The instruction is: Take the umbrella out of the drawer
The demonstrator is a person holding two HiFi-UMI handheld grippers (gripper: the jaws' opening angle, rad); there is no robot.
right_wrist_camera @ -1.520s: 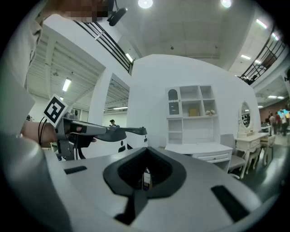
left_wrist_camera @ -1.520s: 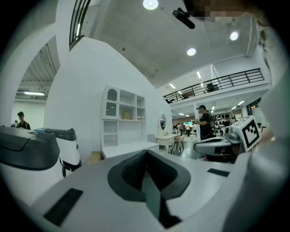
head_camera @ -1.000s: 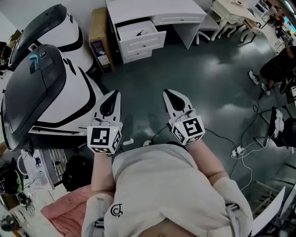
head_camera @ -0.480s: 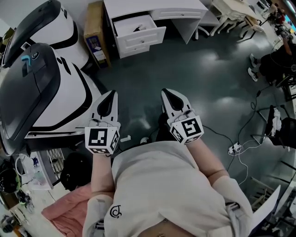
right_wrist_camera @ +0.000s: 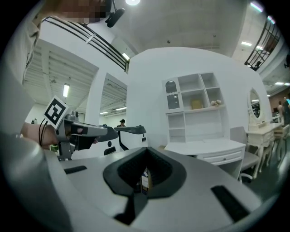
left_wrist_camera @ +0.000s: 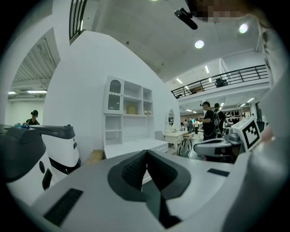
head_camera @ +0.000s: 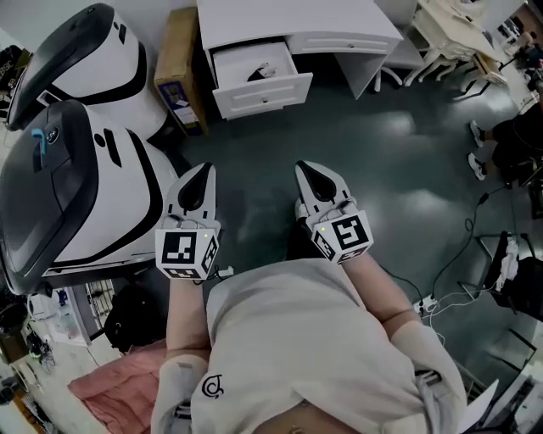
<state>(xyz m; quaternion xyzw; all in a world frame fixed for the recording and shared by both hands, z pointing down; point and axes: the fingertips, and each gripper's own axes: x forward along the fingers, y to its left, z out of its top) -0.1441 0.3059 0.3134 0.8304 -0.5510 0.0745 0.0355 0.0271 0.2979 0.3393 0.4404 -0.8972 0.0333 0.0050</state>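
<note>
Just left of my left hand-held gripper (head_camera: 202, 172) stand two white-and-black machines (head_camera: 76, 178), and a cardboard box (head_camera: 180, 63) stands ahead of it. This hand-held gripper is clenched on nothing. Ahead, between both grippers and well apart from them, the drawer (head_camera: 265, 91) of the white counter (head_camera: 297, 19) stands open. The umbrella (head_camera: 260, 73) inside shows only as a small dark and pale shape. My right hand-held gripper (head_camera: 309, 169) is clenched too, empty, side by side with the left.
</note>
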